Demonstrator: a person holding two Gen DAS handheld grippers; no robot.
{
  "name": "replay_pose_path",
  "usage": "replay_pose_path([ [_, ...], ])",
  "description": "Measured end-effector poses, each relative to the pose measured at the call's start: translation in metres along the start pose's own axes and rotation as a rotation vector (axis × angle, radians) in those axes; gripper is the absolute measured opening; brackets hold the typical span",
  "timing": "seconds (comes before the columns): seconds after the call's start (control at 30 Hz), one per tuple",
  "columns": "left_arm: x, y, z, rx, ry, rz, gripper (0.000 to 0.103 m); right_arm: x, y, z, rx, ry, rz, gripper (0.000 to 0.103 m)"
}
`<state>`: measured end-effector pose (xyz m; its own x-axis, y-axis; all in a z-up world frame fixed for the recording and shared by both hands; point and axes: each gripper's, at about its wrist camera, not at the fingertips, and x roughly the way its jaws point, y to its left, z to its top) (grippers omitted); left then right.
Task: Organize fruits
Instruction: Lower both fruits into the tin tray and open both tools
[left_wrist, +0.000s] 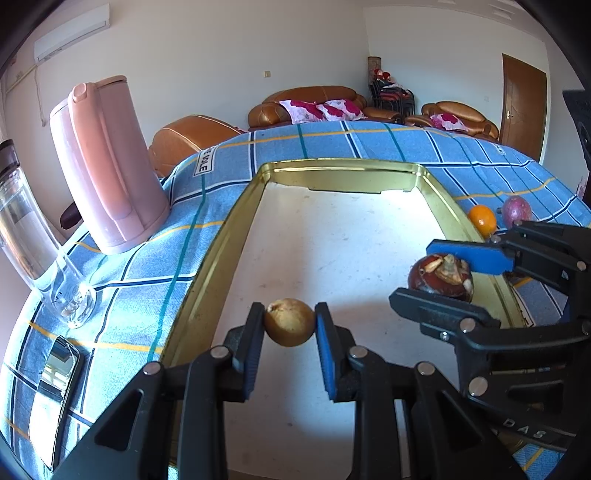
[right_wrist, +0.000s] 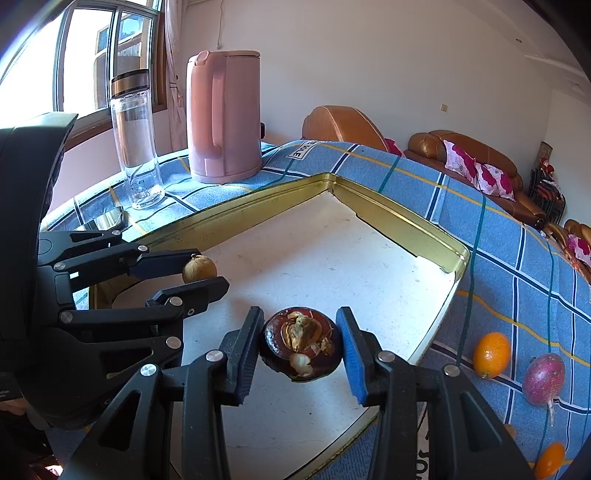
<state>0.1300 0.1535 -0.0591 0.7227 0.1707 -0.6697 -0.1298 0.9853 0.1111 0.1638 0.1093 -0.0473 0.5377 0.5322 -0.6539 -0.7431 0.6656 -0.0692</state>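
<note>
A gold-rimmed tray (left_wrist: 236, 218) with a white floor lies on the blue checked cloth; it also shows in the right wrist view (right_wrist: 399, 221). My left gripper (left_wrist: 290, 325) is shut on a small tan round fruit (left_wrist: 290, 322) over the tray's near left part; the same fruit shows in the right wrist view (right_wrist: 199, 268). My right gripper (right_wrist: 301, 345) holds a dark brown mangosteen (right_wrist: 301, 343) between its pads, left pad touching, a thin gap at the right pad; the mangosteen also shows in the left wrist view (left_wrist: 441, 277). An orange (right_wrist: 491, 354) and a purple fruit (right_wrist: 543, 378) lie on the cloth right of the tray.
A pink kettle (right_wrist: 221, 118), a clear bottle (right_wrist: 135, 140) and a phone (left_wrist: 55, 387) stand left of the tray. Another orange fruit (right_wrist: 550, 459) lies at the near right. Brown sofas (left_wrist: 314, 103) are behind the table.
</note>
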Motion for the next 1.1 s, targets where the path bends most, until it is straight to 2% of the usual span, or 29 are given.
replay_pose_path([
  [0.17, -0.002, 0.001, -0.001, -0.003, -0.013, 0.011, 0.030, -0.001, -0.001, 0.000, 0.010, -0.006, 0.000, 0.044],
  [0.23, -0.005, 0.002, -0.001, -0.010, -0.024, 0.018, 0.032, -0.003, -0.001, 0.000, 0.012, -0.017, -0.017, 0.047],
  [0.4, -0.020, 0.012, -0.005, -0.065, -0.086, 0.029, 0.064, -0.016, -0.007, -0.002, 0.039, -0.051, -0.034, 0.059],
  [0.47, -0.030, 0.013, -0.008, -0.085, -0.125, 0.030, 0.071, -0.027, -0.007, -0.006, 0.042, -0.070, -0.044, 0.062],
  [0.67, -0.057, 0.002, -0.020, -0.073, -0.202, 0.028, 0.072, -0.073, -0.006, -0.032, 0.029, -0.138, -0.096, 0.065],
  [0.77, -0.068, -0.001, -0.025, -0.079, -0.229, 0.034, 0.076, -0.098, -0.014, -0.052, 0.047, -0.166, -0.145, 0.068],
  [0.9, -0.077, -0.006, -0.033, -0.098, -0.232, 0.008, 0.076, -0.126, -0.032, -0.082, 0.113, -0.190, -0.184, 0.070],
  [1.1, -0.085, -0.030, -0.038, -0.065, -0.233, -0.033, 0.076, -0.147, -0.052, -0.118, 0.173, -0.183, -0.268, 0.071],
])
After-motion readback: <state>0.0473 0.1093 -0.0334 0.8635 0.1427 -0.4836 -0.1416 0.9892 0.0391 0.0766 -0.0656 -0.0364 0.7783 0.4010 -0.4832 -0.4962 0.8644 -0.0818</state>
